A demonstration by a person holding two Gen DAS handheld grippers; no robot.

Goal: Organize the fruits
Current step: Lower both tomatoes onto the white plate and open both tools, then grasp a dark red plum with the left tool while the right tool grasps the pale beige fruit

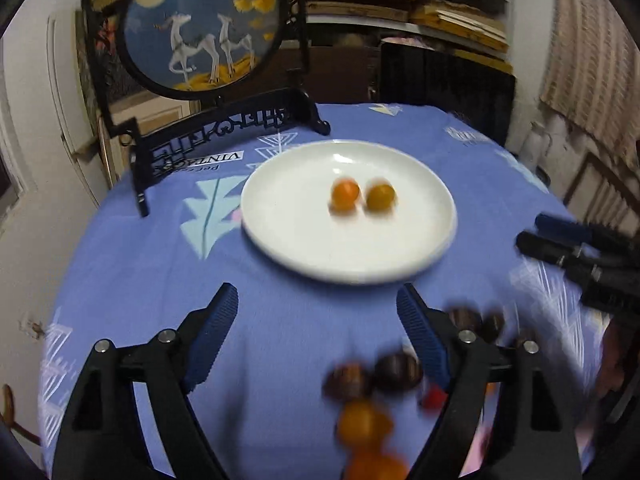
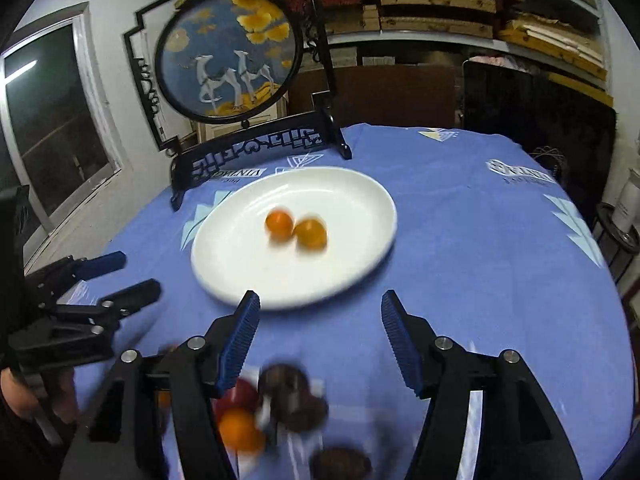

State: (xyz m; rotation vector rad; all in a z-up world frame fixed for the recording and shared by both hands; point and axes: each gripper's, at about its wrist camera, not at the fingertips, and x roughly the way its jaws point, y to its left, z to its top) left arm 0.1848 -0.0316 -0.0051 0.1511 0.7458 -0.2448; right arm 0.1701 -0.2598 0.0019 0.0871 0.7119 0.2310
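A white plate (image 1: pixel 280 216) on the blue tablecloth holds two small orange fruits (image 1: pixel 345 195), side by side; the plate also shows in the right wrist view (image 2: pixel 360 220) with the fruits (image 2: pixel 279 222). My left gripper (image 1: pixel 318 300) is open and empty, just short of the plate's near rim. My right gripper (image 2: pixel 320 308) is open and empty, also at the near rim. A loose pile of fruits lies near me: dark brown ones (image 1: pixel 348 380) (image 2: pixel 288 396), orange ones (image 1: pixel 362 424) (image 2: pixel 238 428) and a red one (image 2: pixel 240 396). The frames are motion-blurred.
A black-framed round screen with deer (image 1: pixel 200 28) (image 2: pixel 228 52) stands on the table's far left behind the plate. The right gripper shows at the right in the left wrist view (image 1: pixel 560 240); the left gripper shows at the left in the right wrist view (image 2: pixel 120 280).
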